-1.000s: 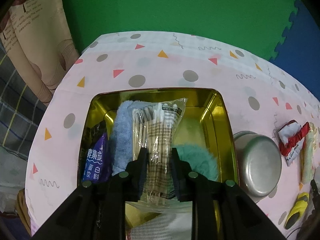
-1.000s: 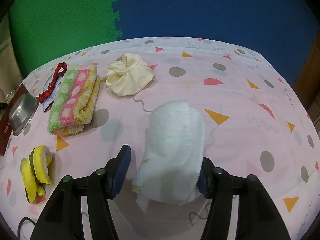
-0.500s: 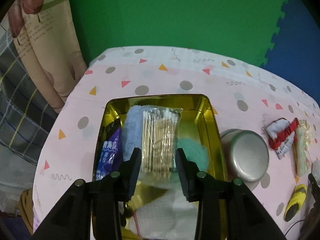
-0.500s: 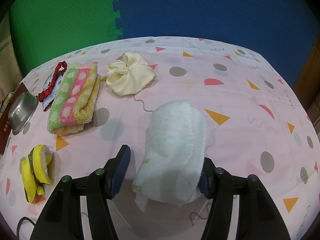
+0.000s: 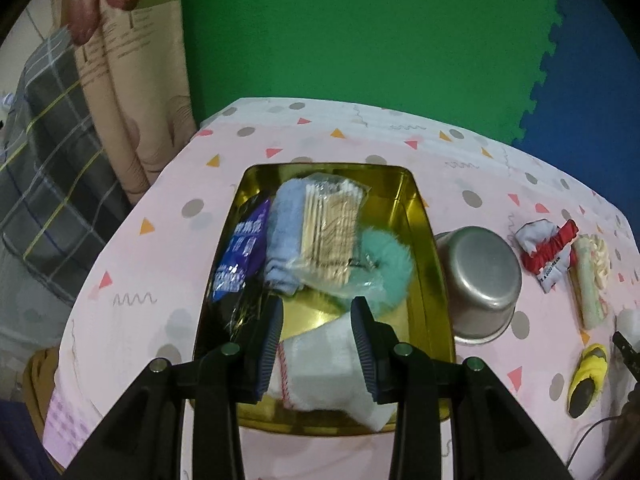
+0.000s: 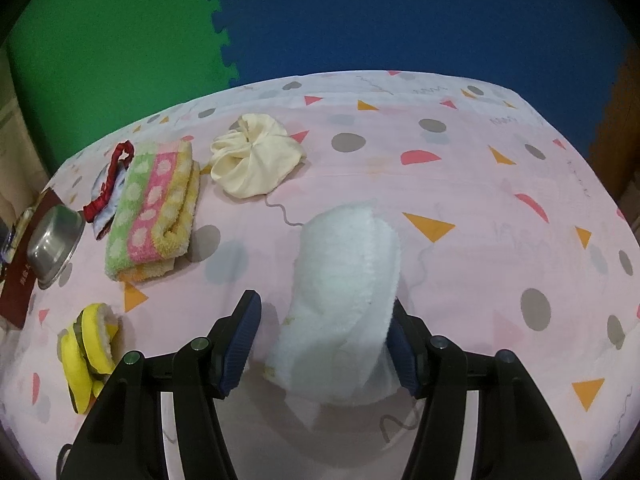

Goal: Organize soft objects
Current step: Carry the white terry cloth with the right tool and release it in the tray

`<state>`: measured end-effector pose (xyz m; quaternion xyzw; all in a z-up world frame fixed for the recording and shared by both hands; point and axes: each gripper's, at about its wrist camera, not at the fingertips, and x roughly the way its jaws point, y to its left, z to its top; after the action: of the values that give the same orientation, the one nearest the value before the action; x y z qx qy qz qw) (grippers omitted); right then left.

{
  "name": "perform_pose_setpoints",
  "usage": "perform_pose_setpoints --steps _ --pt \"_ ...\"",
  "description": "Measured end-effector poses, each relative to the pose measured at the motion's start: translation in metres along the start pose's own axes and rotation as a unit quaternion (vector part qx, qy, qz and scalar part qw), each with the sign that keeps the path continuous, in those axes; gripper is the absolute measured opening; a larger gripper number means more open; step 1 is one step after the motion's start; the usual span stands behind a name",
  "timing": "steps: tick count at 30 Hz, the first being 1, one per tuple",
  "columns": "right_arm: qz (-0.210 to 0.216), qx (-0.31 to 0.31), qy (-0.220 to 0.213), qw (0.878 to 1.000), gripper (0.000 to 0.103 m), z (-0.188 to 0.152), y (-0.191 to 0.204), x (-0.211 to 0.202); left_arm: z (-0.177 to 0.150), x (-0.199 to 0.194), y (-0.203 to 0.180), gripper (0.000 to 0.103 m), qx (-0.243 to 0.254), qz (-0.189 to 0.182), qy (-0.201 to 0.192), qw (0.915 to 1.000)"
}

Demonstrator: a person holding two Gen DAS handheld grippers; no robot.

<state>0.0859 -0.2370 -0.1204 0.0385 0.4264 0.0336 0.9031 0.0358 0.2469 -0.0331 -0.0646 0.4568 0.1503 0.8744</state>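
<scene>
Released, the bag of cotton swabs (image 5: 330, 232) lies in the gold tin (image 5: 424, 216); left tool (image 5: 316, 344) open, empty. Right tool (image 6: 320, 344) loosely straddles the white towel (image 6: 344, 276), ungripped.

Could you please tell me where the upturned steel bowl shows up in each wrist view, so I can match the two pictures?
Left wrist view: steel bowl right of centre, beside the gold tin.
Right wrist view: steel bowl at the far left edge, partly over a dark red book.
Shared landmark: the red scrunchie, close beside the bowl.
</scene>
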Motion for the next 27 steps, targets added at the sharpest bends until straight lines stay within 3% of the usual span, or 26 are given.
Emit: perform_pose_setpoints --steps 5,9,19,27 --pt "-0.02 -0.005 0.004 1.0 0.038 0.001 0.001 -0.001 -0.01 0.002 0.003 0.036 0.002 0.003 0.001 1.0" --pt "-0.037 -0.009 0.009 0.999 0.033 0.002 0.004 -0.001 -0.016 0.002 0.001 0.036 0.013 0.014 -0.005 0.9998" --pt "-0.064 -0.034 0.016 0.997 0.029 0.003 0.017 -0.005 -0.021 0.002 0.007 0.036 0.006 0.0 -0.01 0.9999" --pt "-0.07 -0.056 -0.007 0.996 0.029 0.014 0.04 -0.025 -0.024 -0.007 0.014 0.036 -0.003 -0.008 -0.032 0.9995"
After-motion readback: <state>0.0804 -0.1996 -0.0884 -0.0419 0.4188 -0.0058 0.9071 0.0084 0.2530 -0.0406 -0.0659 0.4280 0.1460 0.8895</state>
